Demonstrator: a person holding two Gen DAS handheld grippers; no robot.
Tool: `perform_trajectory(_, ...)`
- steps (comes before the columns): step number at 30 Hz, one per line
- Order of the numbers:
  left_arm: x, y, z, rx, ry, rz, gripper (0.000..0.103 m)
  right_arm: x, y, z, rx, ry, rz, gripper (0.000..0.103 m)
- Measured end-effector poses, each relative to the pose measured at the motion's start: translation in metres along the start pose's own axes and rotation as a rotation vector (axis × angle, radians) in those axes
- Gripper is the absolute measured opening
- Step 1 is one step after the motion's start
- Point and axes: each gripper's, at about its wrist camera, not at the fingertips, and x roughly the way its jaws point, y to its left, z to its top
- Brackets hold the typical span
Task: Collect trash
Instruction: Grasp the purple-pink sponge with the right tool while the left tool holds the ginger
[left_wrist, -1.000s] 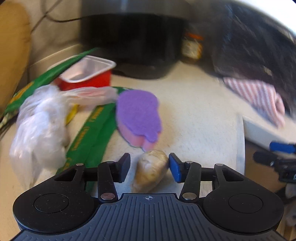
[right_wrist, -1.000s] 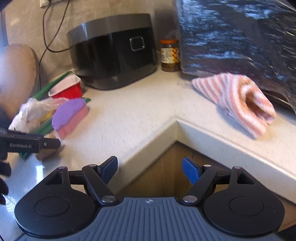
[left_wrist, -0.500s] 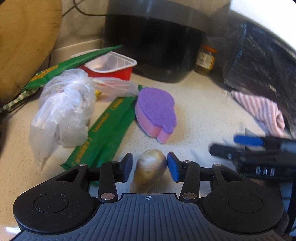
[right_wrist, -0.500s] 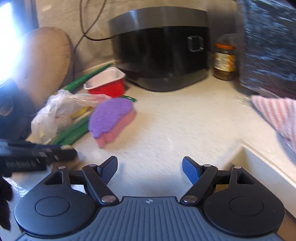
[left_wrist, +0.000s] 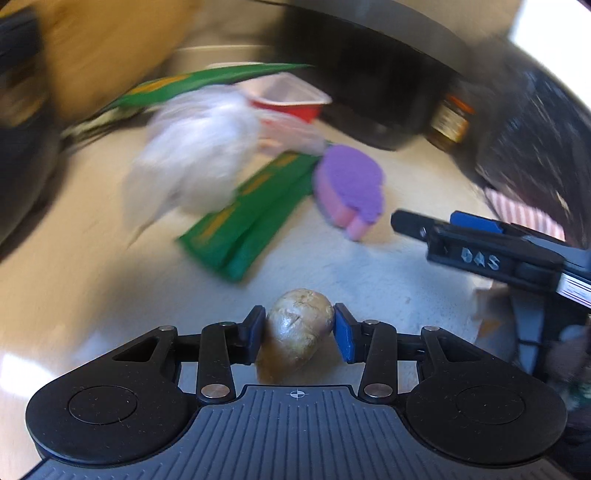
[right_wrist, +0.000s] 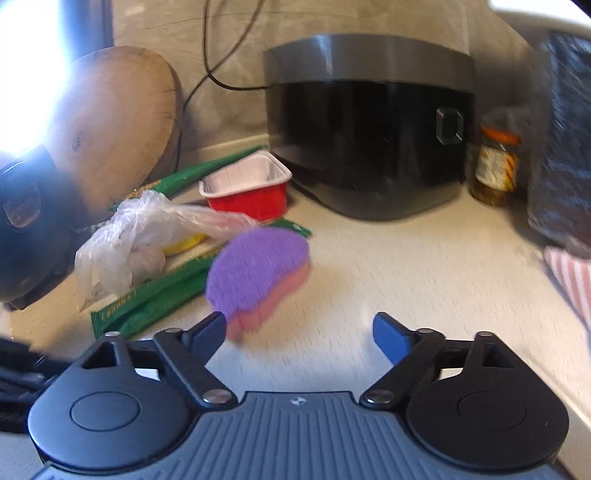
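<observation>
brown lump (left_wrist: 298, 325) in left gripper (left_wrist: 298, 329), left cam only

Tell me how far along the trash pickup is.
Nothing looks collected yet. In hand: the left gripper has just been closing its jaws and now pinches the brown lump. The right gripper, whose jaws have just been opening, is empty and sits near the purple sponge. Left to do: the plastic bag, green wrappers and red tray lie on the counter.
</observation>
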Motion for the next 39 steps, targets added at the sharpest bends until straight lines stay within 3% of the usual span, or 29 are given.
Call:
perform_trajectory(5, -0.026, 0.012, -0.007, -0.062, 0.003, 0.122, 0.045, 0.03, 0.013, 0.019, 0.019, 0.028, 0.081, 0.088)
perform_trajectory(9, -0.04, 0.024, -0.013, -0.122, 0.04, 0.185, 0.045, 0.063, 0.019, 0.025, 0.066, 0.113, 0.077, 0.088)
perform_trajectory(14, -0.062, 0.032, -0.022, -0.144, 0.023, 0.234, 0.045, 0.071, 0.033, 0.021, 0.029, 0.129, 0.057, 0.087)
perform_trajectory(16, -0.068, 0.034, -0.025, -0.15, 0.016, 0.235, 0.045, 0.067, 0.036, 0.02, 0.018, 0.131, 0.063, 0.074)
perform_trajectory(17, -0.07, 0.035, -0.026, -0.15, 0.013, 0.234, 0.045, 0.065, 0.038, 0.019, 0.01, 0.14, 0.072, 0.059)
perform_trajectory(23, -0.075, 0.027, -0.029, -0.116, 0.004, 0.199, 0.045, 0.023, 0.048, 0.013, -0.017, 0.11, 0.147, 0.057)
perform_trajectory(29, -0.07, 0.005, -0.024, -0.019, 0.007, 0.13, 0.045, -0.03, 0.047, 0.005, -0.005, 0.054, 0.181, 0.057)
perform_trajectory(34, -0.059, -0.026, -0.022, 0.109, 0.033, 0.029, 0.045, -0.069, 0.039, -0.007, -0.011, -0.009, 0.084, 0.057)
perform_trajectory(39, -0.042, -0.072, -0.027, 0.272, 0.083, -0.113, 0.045, -0.106, 0.008, -0.031, 0.07, -0.028, -0.085, 0.058)
